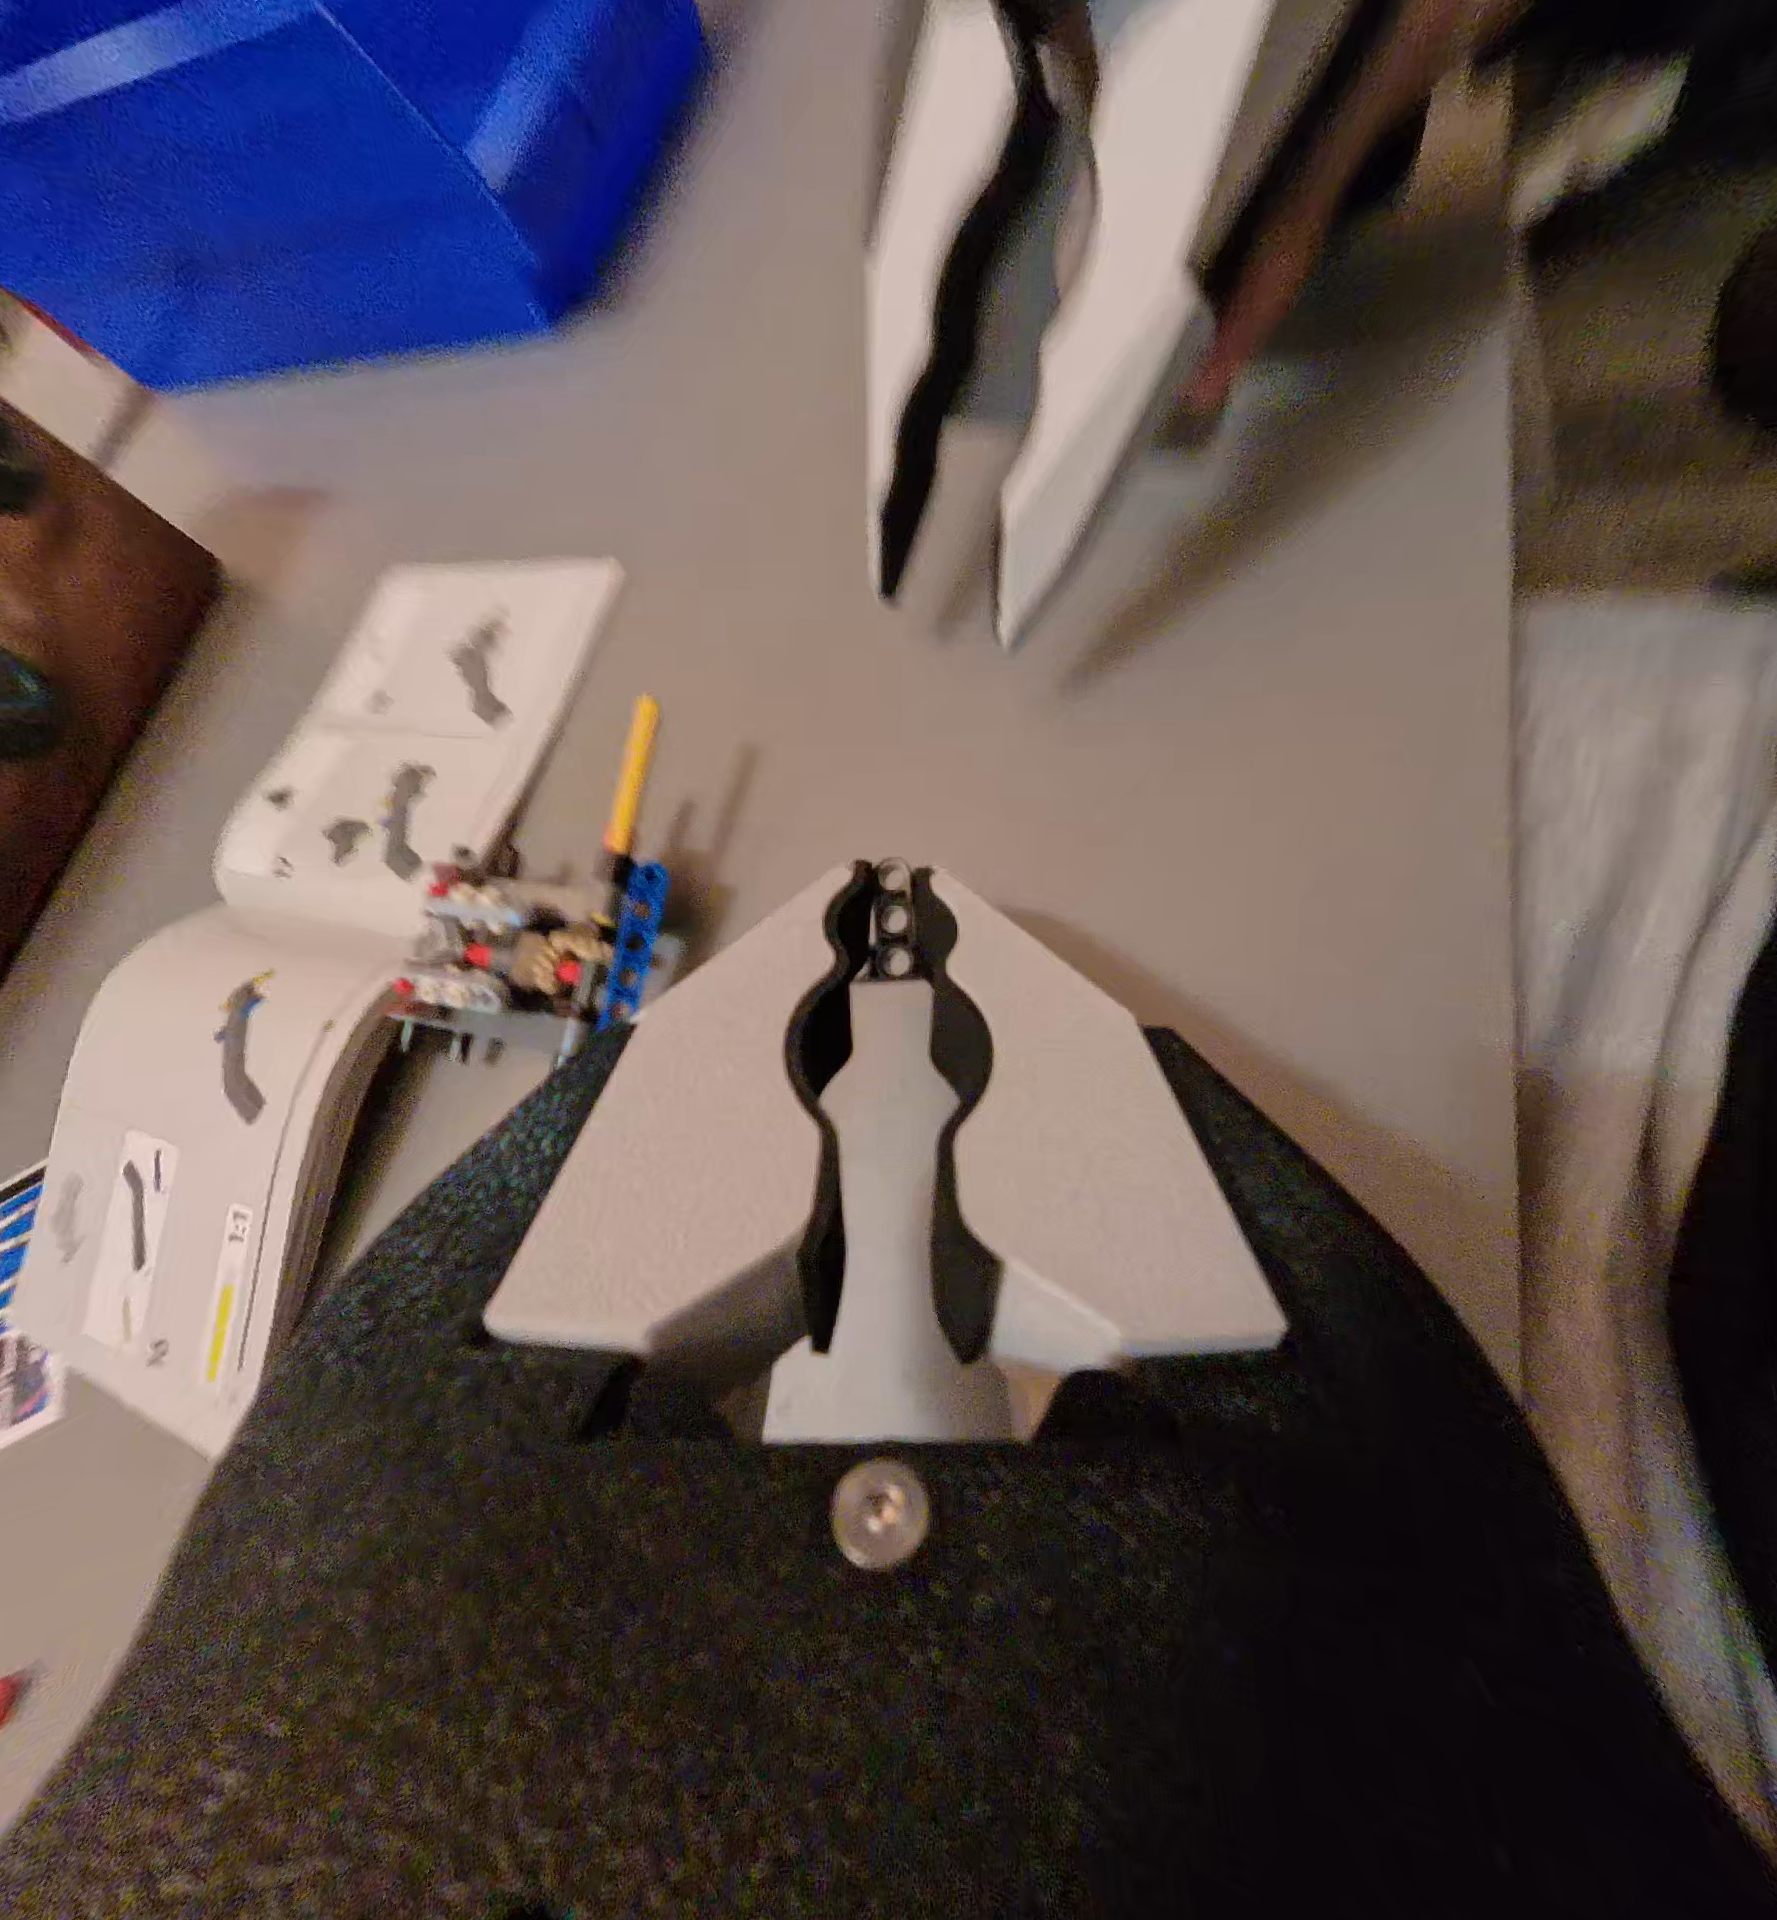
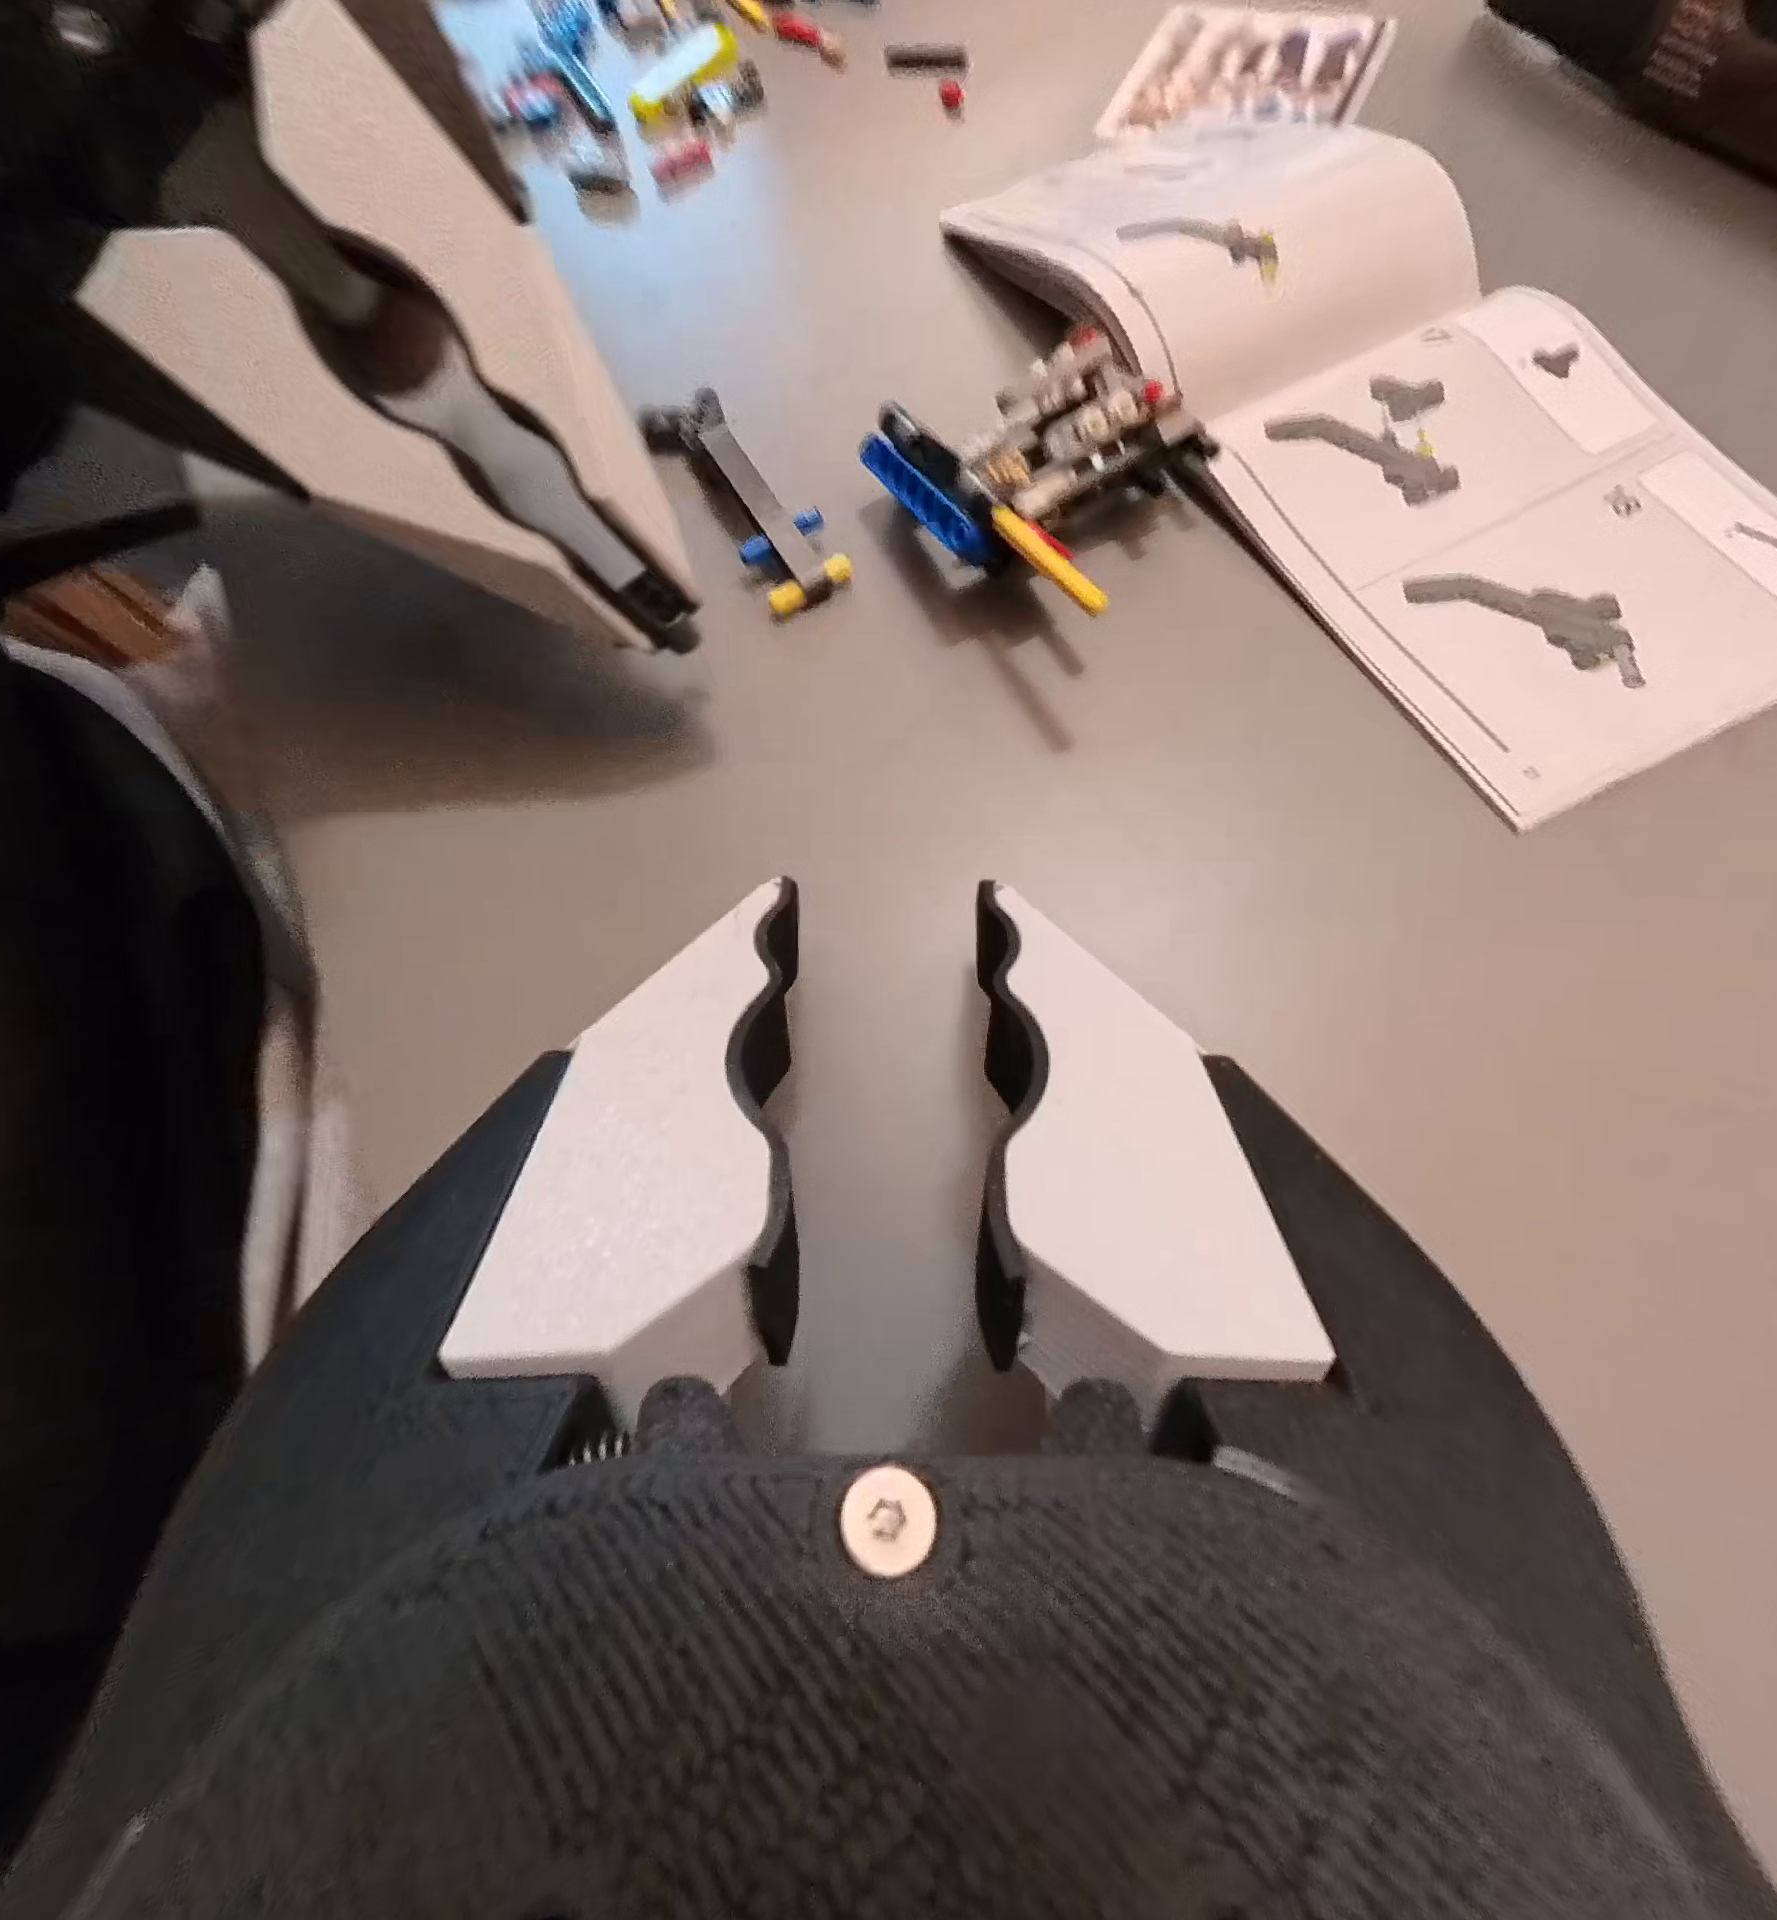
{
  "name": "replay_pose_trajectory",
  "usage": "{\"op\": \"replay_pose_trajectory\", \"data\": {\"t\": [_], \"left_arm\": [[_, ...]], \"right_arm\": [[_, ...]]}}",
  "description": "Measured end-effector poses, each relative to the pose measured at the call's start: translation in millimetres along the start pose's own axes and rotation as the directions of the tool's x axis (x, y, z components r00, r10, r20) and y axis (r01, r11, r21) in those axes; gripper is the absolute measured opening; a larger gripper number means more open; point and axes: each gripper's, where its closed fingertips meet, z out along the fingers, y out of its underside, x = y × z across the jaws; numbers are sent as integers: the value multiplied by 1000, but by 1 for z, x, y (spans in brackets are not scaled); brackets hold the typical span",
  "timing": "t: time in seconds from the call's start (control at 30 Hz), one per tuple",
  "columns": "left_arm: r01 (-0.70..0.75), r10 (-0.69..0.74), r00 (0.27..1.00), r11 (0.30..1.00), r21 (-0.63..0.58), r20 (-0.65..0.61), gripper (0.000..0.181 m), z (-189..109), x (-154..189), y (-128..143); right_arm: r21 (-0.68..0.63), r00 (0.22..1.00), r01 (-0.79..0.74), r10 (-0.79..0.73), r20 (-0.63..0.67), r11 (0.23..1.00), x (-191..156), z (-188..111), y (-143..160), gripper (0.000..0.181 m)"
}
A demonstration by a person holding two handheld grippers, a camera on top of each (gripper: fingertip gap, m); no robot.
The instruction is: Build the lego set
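Left wrist view: left claw (image 1: 892,883) pinches black beam (image 1: 892,920) (lengthwise along fingers).

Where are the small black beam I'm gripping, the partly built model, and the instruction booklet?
black beam (image 1: 894,921): left wrist view, its holed face between the left gripper's tips.
partly built model (image 2: 1055,442): right wrist view, its grey middle.
instruction booklet (image 2: 1549,540): right wrist view, near open page.

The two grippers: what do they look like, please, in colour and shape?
Both look alike. The left gripper and right gripper each have two light grey wedge-shaped fingers with wavy black inner pads, on a black, rough-textured body carrying one silver screw. No cables are visible.
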Motion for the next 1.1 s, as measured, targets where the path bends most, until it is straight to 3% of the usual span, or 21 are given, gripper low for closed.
{"op": "replay_pose_trajectory", "data": {"t": [0.03,0.13,0.23,0.3,0.4,0.5,0.63,0.7,0.77,0.83,0.9,1.0,1.03,1.1], "left_arm": [[56,-57,998,993,100,-3,5,-7,-5,-12],[296,-249,953,885,360,-173,5,-29,-8,-44],[488,-358,873,665,566,-332,6,-55,-18,-73],[571,-387,821,526,630,-420,5,-69,-25,-83],[628,-383,776,396,670,-501,5,-82,-28,-90],[635,-385,769,366,680,-511,5,-84,-29,-88],[626,-353,778,356,694,-520,5,-90,-26,-90],[603,-339,796,376,704,-501,5,-92,-26,-89],[579,-341,813,401,710,-471,5,-91,-26,-87],[560,-354,827,458,690,-436,5,-86,-27,-81],[483,-337,875,597,641,-347,5,-74,-24,-69],[157,-84,980,878,452,-178,5,-48,1,-38],[11,47,986,936,351,-158,5,-38,11,-24],[-242,269,955,951,193,-128,5,-21,20,-1]], "right_arm": [[44,999,-12,10,40,999,-6,-1,-8,33],[251,971,-118,59,232,961,-26,-5,-45,32],[394,906,-270,95,412,879,-40,-6,-78,25],[436,865,-328,80,496,838,-50,-8,-93,24],[483,824,-402,77,562,778,-58,-12,-111,17],[452,716,-518,78,694,726,-72,-17,-122,18],[359,539,-679,102,836,641,-81,-20,-133,3],[332,482,-725,100,870,604,-81,-21,-137,1],[303,494,-716,149,857,629,-81,-11,-132,0],[312,606,-625,192,772,715,-78,2,-120,17],[374,754,-506,188,629,777,-64,3,-111,17],[343,920,-259,123,372,903,-45,7,-85,32],[301,951,-177,84,299,937,-41,10,-74,32],[197,980,-60,21,196,979,-33,18,-55,34]]}}
